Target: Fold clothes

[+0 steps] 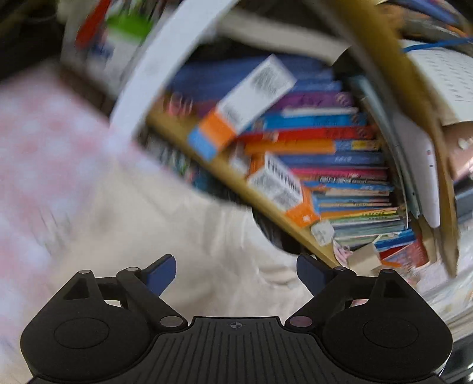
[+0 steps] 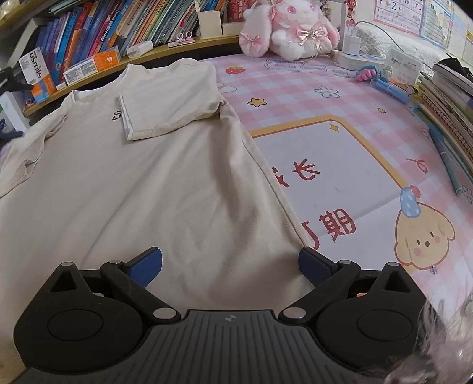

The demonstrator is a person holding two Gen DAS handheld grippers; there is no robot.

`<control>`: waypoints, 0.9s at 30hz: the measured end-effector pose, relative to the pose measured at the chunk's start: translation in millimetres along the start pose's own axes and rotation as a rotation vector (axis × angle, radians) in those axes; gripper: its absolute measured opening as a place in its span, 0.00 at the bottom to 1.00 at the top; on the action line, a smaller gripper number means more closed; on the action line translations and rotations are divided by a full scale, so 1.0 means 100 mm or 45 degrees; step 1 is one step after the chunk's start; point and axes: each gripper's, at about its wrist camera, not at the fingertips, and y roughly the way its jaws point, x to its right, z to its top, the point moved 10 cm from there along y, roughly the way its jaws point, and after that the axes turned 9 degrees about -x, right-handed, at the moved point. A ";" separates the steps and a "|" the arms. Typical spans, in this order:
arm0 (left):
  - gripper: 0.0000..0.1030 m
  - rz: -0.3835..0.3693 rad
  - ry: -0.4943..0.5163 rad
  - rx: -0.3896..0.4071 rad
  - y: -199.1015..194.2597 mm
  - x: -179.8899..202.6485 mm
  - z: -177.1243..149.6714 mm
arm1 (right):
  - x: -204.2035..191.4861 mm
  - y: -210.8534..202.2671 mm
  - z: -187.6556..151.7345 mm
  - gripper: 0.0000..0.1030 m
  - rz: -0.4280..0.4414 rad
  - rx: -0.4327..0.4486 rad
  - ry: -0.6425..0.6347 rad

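Left wrist view, blurred: the left gripper (image 1: 235, 273) is hovering with its fingers spread wide and empty over a cream T-shirt (image 1: 183, 236), facing a wooden shelf (image 1: 236, 183) holding a row of books (image 1: 340, 153) and small cartons (image 1: 278, 180).

Right wrist view: the right gripper (image 2: 230, 265), fingers also wide apart and gripping nothing, is hanging above the T-shirt's (image 2: 142, 183) hem. The garment is lying flat on a pink checked mat (image 2: 310, 97), one sleeve (image 2: 165, 109) folded across the chest, a plush rabbit (image 2: 289, 26) sitting beyond.

Black ribbed tongs (image 2: 230, 265), blue pads (image 2: 146, 265), seemingly silver rivets.
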 end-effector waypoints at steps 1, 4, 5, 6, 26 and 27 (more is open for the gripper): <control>0.88 0.041 0.032 0.024 -0.07 -0.04 0.07 | 0.00 0.00 0.00 0.97 -0.001 0.000 0.000; 0.87 0.213 0.151 0.069 -0.26 -0.22 0.24 | -0.01 0.01 0.01 0.97 -0.004 0.003 0.002; 0.87 0.277 0.207 0.077 -0.33 -0.28 0.26 | -0.02 0.02 0.01 0.97 -0.007 0.003 -0.001; 0.84 0.333 0.260 0.083 -0.36 -0.34 0.28 | -0.03 0.03 0.02 0.98 -0.011 0.003 -0.005; 0.00 0.471 0.204 -0.095 0.24 -1.08 0.44 | -0.22 0.08 -0.05 0.99 -0.081 -0.040 -0.062; 0.00 0.467 0.188 -0.088 0.24 -1.12 0.47 | -0.22 0.08 -0.05 0.99 -0.084 -0.041 -0.058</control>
